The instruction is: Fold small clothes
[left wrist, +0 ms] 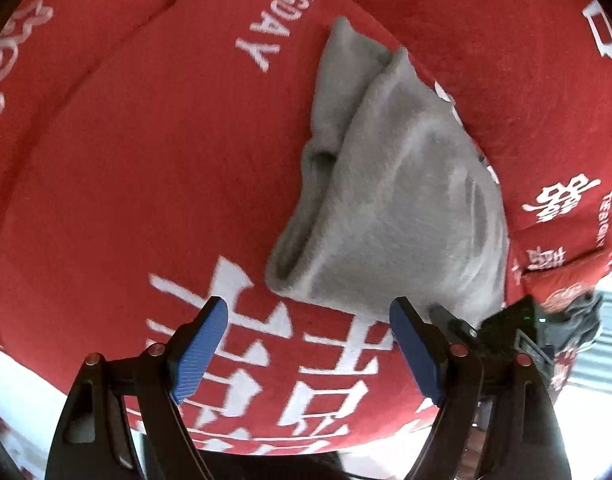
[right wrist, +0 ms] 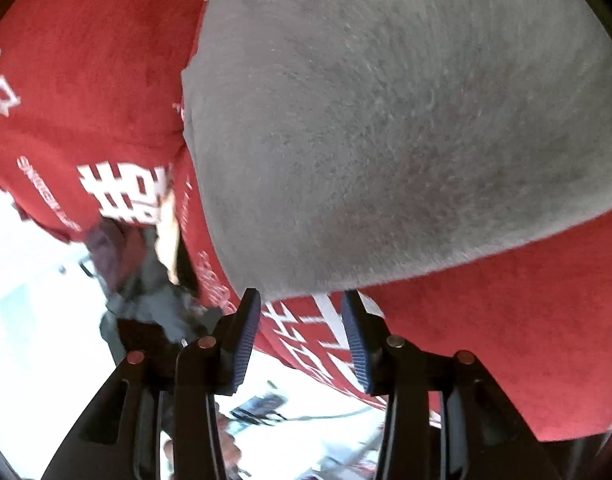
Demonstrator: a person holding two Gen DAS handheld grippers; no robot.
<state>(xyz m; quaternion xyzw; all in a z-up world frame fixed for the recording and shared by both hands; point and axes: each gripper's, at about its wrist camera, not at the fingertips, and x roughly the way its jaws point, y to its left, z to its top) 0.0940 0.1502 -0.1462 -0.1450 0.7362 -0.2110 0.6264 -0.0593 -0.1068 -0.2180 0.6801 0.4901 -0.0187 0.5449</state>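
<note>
Item: grey garment (left wrist: pixel 389 184), small, fleecy, already doubled into thick layers, with a rolled open edge facing the left claw and a narrower flap trailing away from it. It lies on a red blanket (left wrist: pixel 146 184) printed with white characters and lettering; what carries the blanket is hidden, possibly a bed or cushion.

Left claw (left wrist: pixel 306 344): jaws wide, nothing between the blue pads. The garment's near edge lies just beyond the fingertips and slightly toward its right-hand pad, apart from both.

Right claw (right wrist: pixel 302 336): jaws at a middling gap, empty; only red blanket shows between the pads. The garment fills the view directly beyond the tips, its lower hem just past them, not touching. This view is blurred.

Step in hand, as judged: both claws approaching the garment's near edge to pinch it for a further fold.

Handling advice: take all stacked layers at the hem, not the top layer alone; keep the pads off the blanket, whose pile could be caught with the fleece; grip two spaced points so the edge lifts straight.
</note>
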